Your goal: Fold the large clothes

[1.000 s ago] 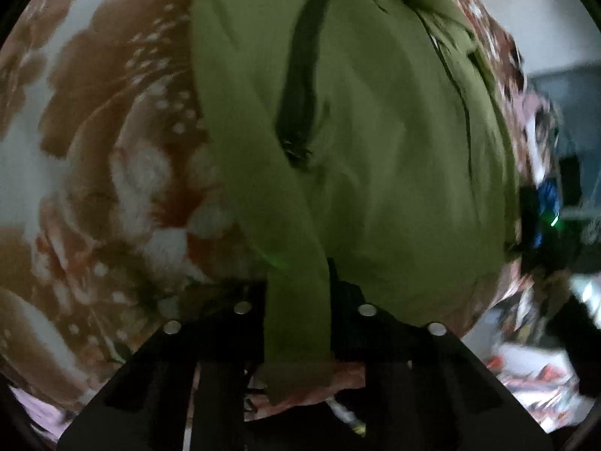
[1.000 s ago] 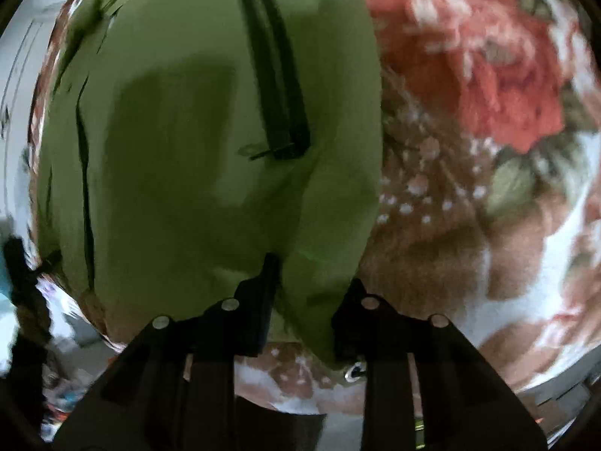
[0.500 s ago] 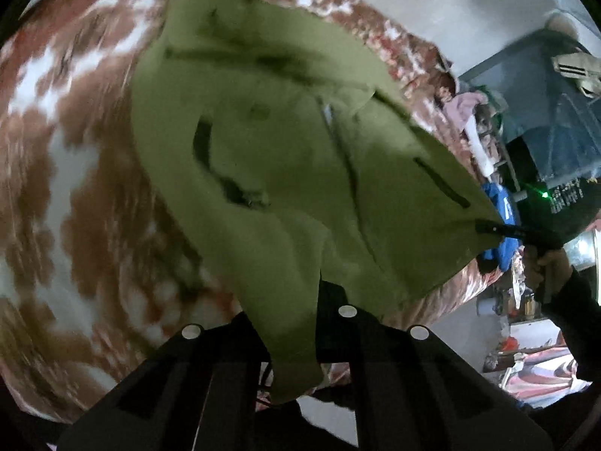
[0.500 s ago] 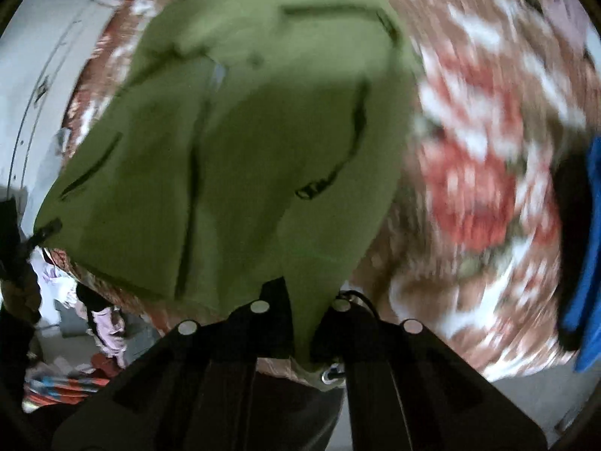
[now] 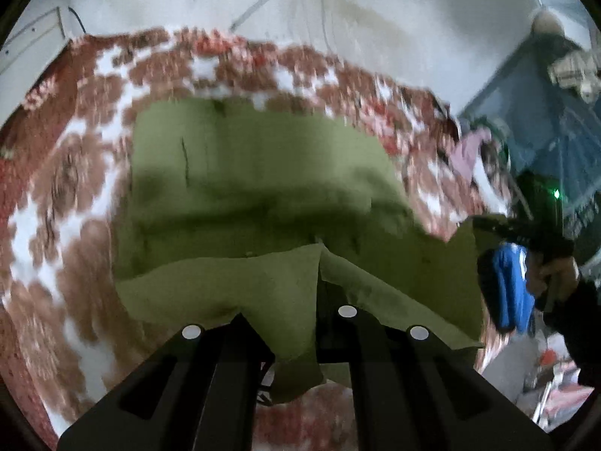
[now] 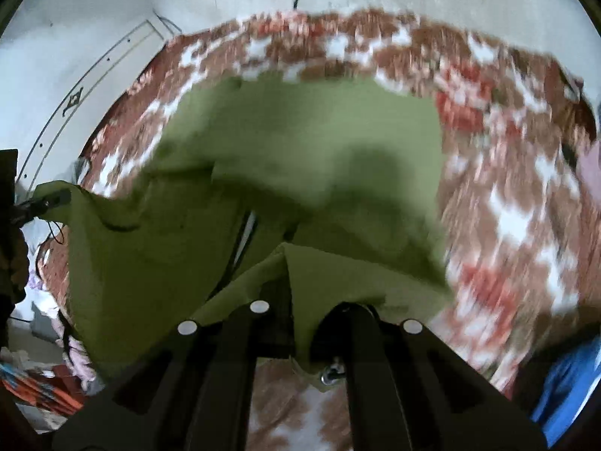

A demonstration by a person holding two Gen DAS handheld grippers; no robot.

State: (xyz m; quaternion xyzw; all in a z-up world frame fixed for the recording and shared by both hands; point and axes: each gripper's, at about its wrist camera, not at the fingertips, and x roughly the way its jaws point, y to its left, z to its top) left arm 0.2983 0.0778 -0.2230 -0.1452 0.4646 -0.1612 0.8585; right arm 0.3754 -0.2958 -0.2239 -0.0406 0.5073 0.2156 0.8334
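My left claw (image 5: 296, 323) and right claw (image 6: 304, 323) each pinch a hem of the soft green garment (image 5: 255, 173) — it billows mid-frame over the floral blanket (image 5: 75, 195).

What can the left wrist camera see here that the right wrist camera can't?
Only the left view shows the person's bare hand behind the right gripper, a green light and a dark blue cover. Only the right view shows the left gripper from outside and a metal snap on the cloth's hem. Both show the green garment pinched in black fingers over the floral blanket.
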